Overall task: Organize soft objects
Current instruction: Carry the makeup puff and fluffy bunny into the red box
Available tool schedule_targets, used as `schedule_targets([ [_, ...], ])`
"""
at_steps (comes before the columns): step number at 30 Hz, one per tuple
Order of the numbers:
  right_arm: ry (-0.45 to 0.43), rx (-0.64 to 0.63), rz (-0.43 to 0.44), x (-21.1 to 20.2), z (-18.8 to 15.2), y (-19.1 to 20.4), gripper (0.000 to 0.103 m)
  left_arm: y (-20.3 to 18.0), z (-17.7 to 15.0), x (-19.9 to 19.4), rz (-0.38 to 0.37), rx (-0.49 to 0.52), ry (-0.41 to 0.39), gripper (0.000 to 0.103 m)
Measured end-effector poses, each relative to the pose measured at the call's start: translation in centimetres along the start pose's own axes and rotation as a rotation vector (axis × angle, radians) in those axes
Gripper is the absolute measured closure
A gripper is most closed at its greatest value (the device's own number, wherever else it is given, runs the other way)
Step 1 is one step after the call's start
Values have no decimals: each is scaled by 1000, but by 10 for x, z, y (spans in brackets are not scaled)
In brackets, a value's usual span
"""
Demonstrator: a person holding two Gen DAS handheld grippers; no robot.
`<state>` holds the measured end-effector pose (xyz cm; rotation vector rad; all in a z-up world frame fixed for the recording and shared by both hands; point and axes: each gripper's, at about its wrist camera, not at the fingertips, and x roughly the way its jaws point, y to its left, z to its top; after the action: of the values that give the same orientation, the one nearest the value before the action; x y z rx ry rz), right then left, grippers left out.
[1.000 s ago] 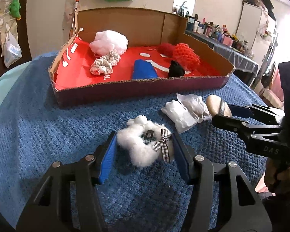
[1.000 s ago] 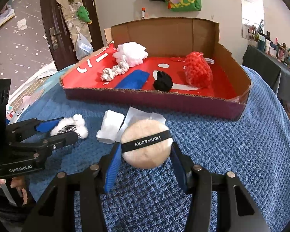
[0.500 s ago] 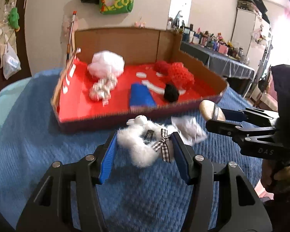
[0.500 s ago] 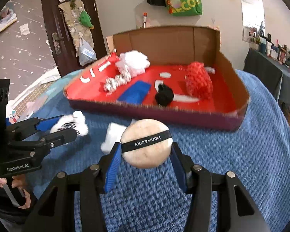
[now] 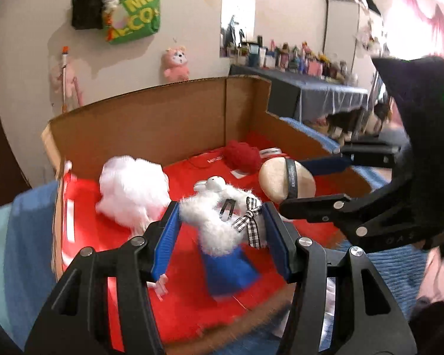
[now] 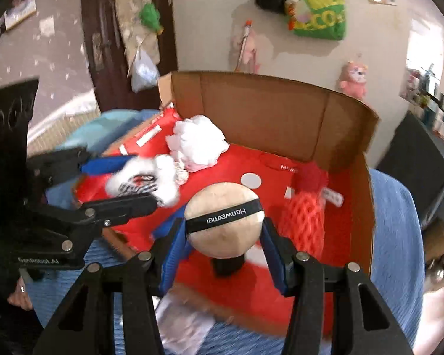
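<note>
My left gripper (image 5: pixel 222 233) is shut on a fluffy white scrunchie (image 5: pixel 219 222) with a checked bow and a hair clip, held above the red floor of the cardboard box (image 5: pixel 151 121). My right gripper (image 6: pixel 223 233) is shut on a round beige powder puff (image 6: pixel 223 222) with a black band, also over the box (image 6: pixel 269 112). Each gripper shows in the other's view: the right one with the puff (image 5: pixel 285 179), the left one with the scrunchie (image 6: pixel 142 180). Inside the box lie a white mesh pouf (image 5: pixel 133 189), a red net sponge (image 6: pixel 303 219), a red yarn ball (image 5: pixel 241 155) and a blue cloth (image 5: pixel 228 269).
The box stands on a blue knitted blanket (image 6: pixel 396 236). A clear plastic wrapper (image 6: pixel 183 322) lies on the blanket by the box's near wall. The far wall holds a green bag (image 5: pixel 133 9) and a pink plush (image 5: pixel 174 63). A cluttered dark table (image 5: pixel 316 94) stands at the right.
Both grippers lifted their objects off the blanket and carried them forward; they now hang over the box's red floor. The wrappers stayed behind on the blanket.
</note>
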<state>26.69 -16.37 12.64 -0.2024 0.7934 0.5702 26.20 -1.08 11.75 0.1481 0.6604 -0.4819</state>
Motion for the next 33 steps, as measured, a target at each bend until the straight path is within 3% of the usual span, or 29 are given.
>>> schedule_targets([
  [5,112,-105,-22,32,31,-13,49,11,15,34,-10,41,89,50],
  [14,290,-235,16,76,51,-23,49,16,21,70,-14,111,187,50],
  [21,373,-267,55,96,57,-33,49,11,19,87,-7,152,239,50],
  [28,442,-332,81,113,57,-32,49,16,20,92,-44,114,279,50],
  [33,469,-340,108,122,60,-32,49,16,22,102,-29,123,318,50],
])
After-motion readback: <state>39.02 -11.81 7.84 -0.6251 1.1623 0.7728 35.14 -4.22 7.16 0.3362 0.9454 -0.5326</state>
